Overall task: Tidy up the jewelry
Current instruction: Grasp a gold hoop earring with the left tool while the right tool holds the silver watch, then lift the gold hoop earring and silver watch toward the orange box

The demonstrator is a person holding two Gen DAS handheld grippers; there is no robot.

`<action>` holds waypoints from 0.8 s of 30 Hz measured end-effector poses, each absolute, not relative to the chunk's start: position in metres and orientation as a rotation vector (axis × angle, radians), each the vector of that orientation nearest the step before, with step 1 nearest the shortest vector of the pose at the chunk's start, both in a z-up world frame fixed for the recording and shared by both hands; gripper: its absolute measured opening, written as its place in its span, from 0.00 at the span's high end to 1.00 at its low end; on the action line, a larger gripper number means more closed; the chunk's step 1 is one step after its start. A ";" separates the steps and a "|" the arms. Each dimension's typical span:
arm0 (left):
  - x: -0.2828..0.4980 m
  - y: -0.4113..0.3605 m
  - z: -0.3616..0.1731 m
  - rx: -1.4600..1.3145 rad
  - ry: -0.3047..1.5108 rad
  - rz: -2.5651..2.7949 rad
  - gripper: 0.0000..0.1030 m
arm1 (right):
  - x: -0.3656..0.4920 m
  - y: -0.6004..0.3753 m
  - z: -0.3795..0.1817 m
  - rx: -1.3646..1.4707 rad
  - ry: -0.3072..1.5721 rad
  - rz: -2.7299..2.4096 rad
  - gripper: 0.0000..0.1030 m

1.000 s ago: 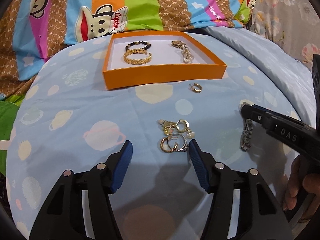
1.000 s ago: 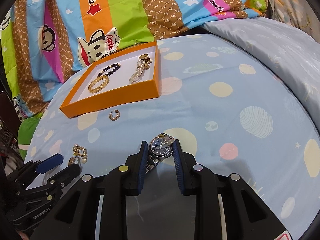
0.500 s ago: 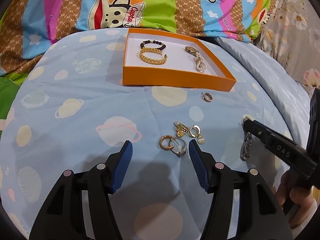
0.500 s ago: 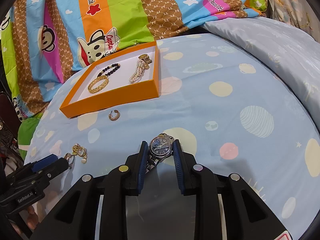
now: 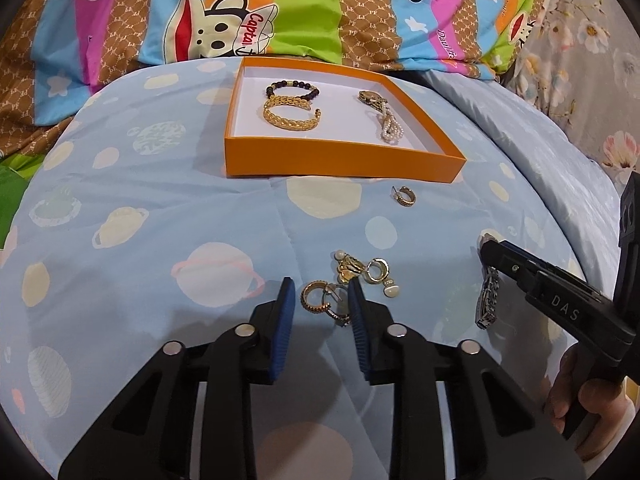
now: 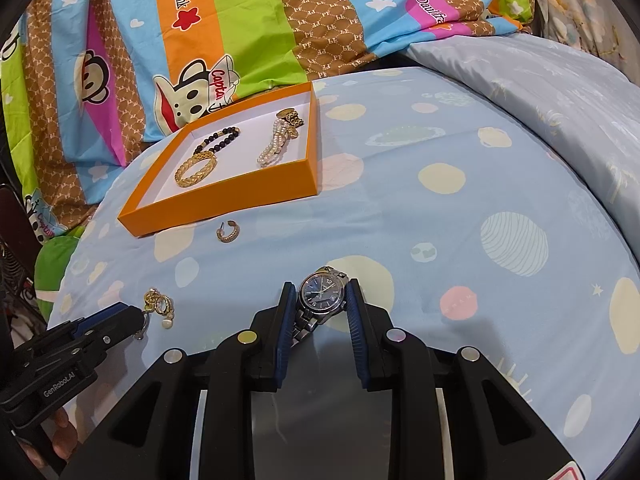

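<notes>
An orange box with a white floor holds a gold braided bangle, a dark bead bracelet and a pearl strand. My left gripper has narrowed around a pair of gold hoop earrings on the blue bedsheet, its jaws a little apart from them. More earrings lie just beyond. A lone gold hoop lies near the box. My right gripper is shut on a steel blue-dial watch, also seen in the left view.
The blue planet-print sheet covers a rounded surface that drops off at the sides. A striped monkey-print quilt rises behind the box. A floral fabric lies at the far right.
My left gripper has drifted left and forward onto the gold hoops, and its jaws have narrowed around them. My right gripper holds still with the watch.
</notes>
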State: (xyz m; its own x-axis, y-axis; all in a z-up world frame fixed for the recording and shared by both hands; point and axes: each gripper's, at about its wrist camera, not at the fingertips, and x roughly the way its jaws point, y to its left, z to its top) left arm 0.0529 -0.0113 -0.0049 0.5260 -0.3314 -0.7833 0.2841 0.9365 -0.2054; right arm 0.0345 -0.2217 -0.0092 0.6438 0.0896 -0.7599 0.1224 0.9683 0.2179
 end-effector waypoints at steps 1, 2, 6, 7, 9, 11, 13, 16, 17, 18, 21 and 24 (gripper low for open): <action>0.053 -0.012 -0.005 -0.050 0.945 -0.367 0.80 | 0.034 -0.222 -0.009 0.261 0.874 -0.019 0.76; 0.053 -0.013 -0.005 -0.047 0.943 -0.366 0.81 | 0.034 -0.221 -0.009 0.261 0.874 -0.019 0.76; 0.054 -0.015 -0.005 -0.040 0.936 -0.373 0.81 | 0.034 -0.221 -0.009 0.261 0.873 -0.019 0.76; 0.053 -0.015 -0.005 -0.040 0.935 -0.376 0.81 | 0.034 -0.221 -0.009 0.263 0.871 -0.019 0.76; 0.052 -0.015 -0.004 -0.041 0.934 -0.384 0.81 | 0.034 -0.222 -0.009 0.268 0.867 -0.017 0.76; 0.050 -0.014 -0.002 -0.047 0.935 -0.392 0.81 | 0.034 -0.221 -0.008 0.272 0.865 -0.015 0.76; 0.048 -0.013 0.001 -0.052 0.929 -0.395 0.81 | 0.033 -0.222 -0.006 0.277 0.860 -0.011 0.76; 0.046 -0.011 0.008 -0.056 0.918 -0.400 0.81 | 0.032 -0.221 -0.001 0.283 0.848 0.000 0.76; 0.046 -0.010 0.012 -0.059 0.912 -0.400 0.81 | 0.032 -0.220 0.001 0.286 0.845 0.005 0.77; 0.046 -0.009 0.014 -0.062 0.908 -0.402 0.81 | 0.032 -0.220 0.003 0.289 0.841 0.009 0.77; 0.048 -0.005 0.024 -0.068 0.890 -0.397 0.81 | 0.031 -0.217 0.011 0.283 0.823 0.020 0.77; 0.052 -0.002 0.035 -0.073 0.867 -0.393 0.81 | 0.032 -0.215 0.022 0.276 0.797 0.027 0.77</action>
State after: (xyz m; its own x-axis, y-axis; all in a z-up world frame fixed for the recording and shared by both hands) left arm 0.0524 -0.0018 0.0350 0.5807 -0.3652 -0.7277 0.3064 0.9261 -0.2202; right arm 0.0323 -0.2153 0.0221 0.7001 0.1270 -0.7026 0.0800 0.9639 0.2540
